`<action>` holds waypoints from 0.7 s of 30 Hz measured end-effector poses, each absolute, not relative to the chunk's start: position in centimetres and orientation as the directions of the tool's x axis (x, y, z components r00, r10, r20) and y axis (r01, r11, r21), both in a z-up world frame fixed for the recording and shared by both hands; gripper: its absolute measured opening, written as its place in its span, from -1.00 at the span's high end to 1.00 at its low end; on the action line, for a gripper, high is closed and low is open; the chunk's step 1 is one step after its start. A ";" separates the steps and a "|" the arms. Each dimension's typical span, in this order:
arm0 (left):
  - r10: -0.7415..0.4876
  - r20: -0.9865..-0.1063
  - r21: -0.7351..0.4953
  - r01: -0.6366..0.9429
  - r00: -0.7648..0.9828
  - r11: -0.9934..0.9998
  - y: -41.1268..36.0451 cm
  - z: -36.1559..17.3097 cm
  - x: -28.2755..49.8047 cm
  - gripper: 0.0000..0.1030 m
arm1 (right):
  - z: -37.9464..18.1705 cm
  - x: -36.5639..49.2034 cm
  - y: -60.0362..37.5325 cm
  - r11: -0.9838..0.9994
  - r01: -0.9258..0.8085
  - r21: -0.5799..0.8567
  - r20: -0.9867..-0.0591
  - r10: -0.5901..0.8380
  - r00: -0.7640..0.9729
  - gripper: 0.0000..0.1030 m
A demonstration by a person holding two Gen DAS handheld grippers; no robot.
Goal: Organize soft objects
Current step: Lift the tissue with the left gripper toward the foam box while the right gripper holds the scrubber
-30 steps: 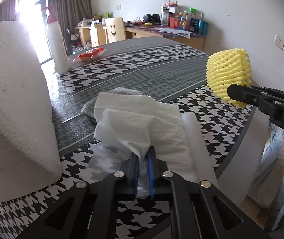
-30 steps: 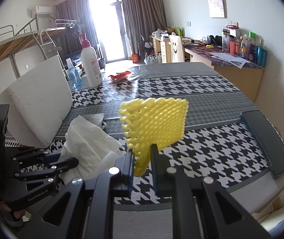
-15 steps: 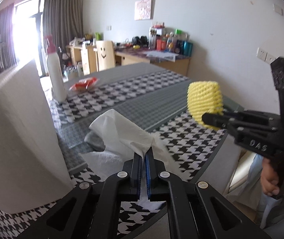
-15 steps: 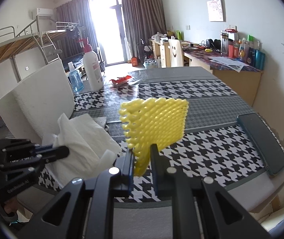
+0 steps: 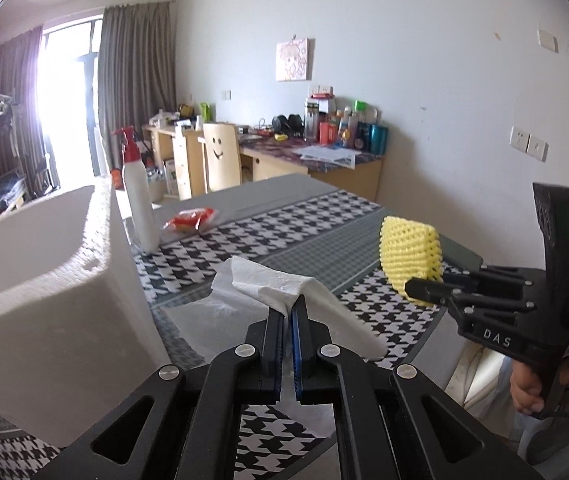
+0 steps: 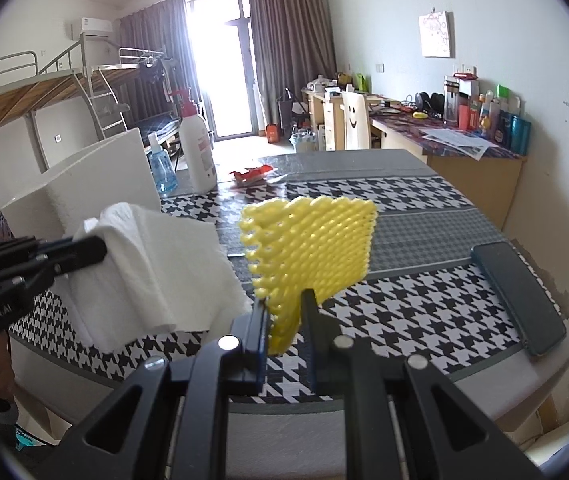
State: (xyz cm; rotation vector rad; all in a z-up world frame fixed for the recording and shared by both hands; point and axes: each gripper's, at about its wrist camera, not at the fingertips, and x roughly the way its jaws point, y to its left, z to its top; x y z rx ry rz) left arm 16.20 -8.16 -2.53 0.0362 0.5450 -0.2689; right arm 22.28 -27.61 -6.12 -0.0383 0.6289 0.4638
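White walls [image 5: 424, 60], one bearing a small picture [image 5: 292, 59] and wall sockets [image 5: 529, 145]; grey-brown curtains [image 6: 288, 56] flanking a bright balcony door [image 6: 220, 64]. Wooden desk [image 6: 472, 164] along the wall, crowded with bottles, and a chair with a smiley face [image 6: 354, 122] beside it. Metal bunk bed [image 6: 44, 80] with a ladder and an air conditioner [image 6: 91, 28] at the far side.

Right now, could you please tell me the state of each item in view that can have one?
left hand-held gripper: shut on white paper towel.
right hand-held gripper: shut on yellow foam net.
white paper towel: crumpled, lifted off the table.
yellow foam net: held upright, flattened.
foam box: open-topped, upright.
pump bottle: upright.
phone: lying flat, screen dark.
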 end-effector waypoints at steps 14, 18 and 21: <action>-0.227 -0.441 -0.042 0.233 0.868 0.972 -7.1 0.4 15.7 0.93 | -4.7 20.8 -27.2 0.894 -0.440 0.083 -0.541 0.411 0.733 0.64; -0.219 -0.426 -0.038 0.225 0.878 0.974 -6.9 0.9 15.5 0.93 | -4.0 20.3 -27.0 0.892 -0.446 0.076 -0.525 0.416 0.743 0.64; -0.211 -0.418 -0.034 0.217 0.884 0.976 -6.4 1.1 15.1 0.92 | -3.5 19.8 -26.8 0.889 -0.451 0.073 -0.515 0.421 0.747 0.64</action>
